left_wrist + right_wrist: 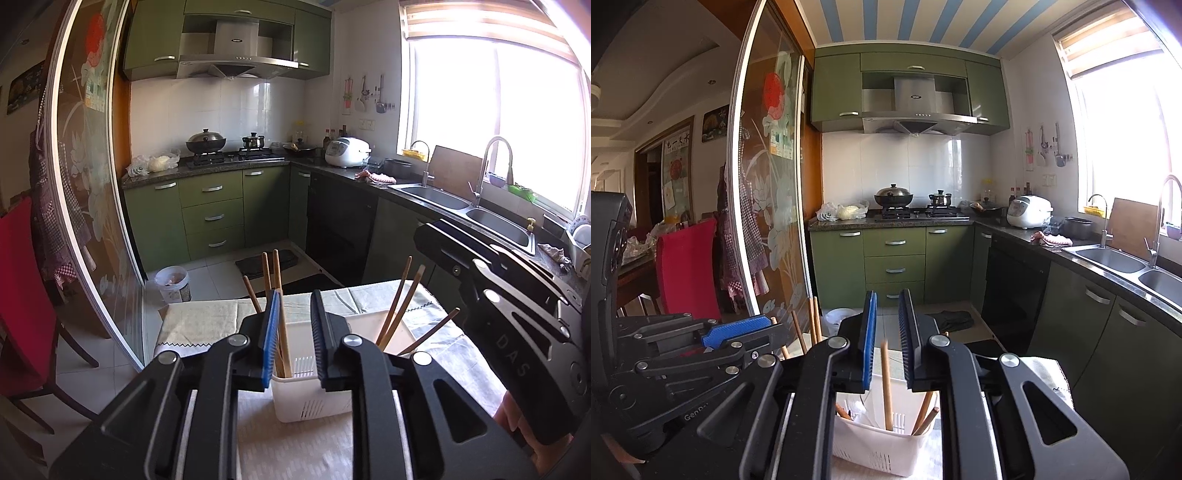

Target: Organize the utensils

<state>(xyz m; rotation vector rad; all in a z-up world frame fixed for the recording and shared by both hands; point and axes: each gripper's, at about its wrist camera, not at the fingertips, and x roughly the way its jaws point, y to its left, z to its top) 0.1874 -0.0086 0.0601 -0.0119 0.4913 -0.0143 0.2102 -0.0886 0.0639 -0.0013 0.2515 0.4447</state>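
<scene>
**Both grippers poised over the chopstick basket**

A green-cabinet kitchen (pixel 894 258) filled the background, with a double sink (pixel 465 210) under a bright window on the right and a glass sliding door (pixel 92 184) on the left. Nearer the cameras stood a table covered by a pale cloth (pixel 199 321). On the cloth sat a white plastic utensil basket (pixel 310 402), slotted along its sides.

The left gripper (pixel 293 332) hung directly above the basket's near-left end, and the right gripper (pixel 886 339) hovered over its other end, the two tools side by side. Each had its jaws slightly parted.

Wooden chopsticks (pixel 399 314) stood tilted in the basket at both ends. One chopstick (pixel 282 332) rose upright in the left gripper's gap, close against the left blue pad (pixel 271 325); whether that pad still touched it could not be told. Another chopstick (pixel 886 384) stood in the right gripper's gap, clear of both pads, its lower end inside the basket.
</scene>
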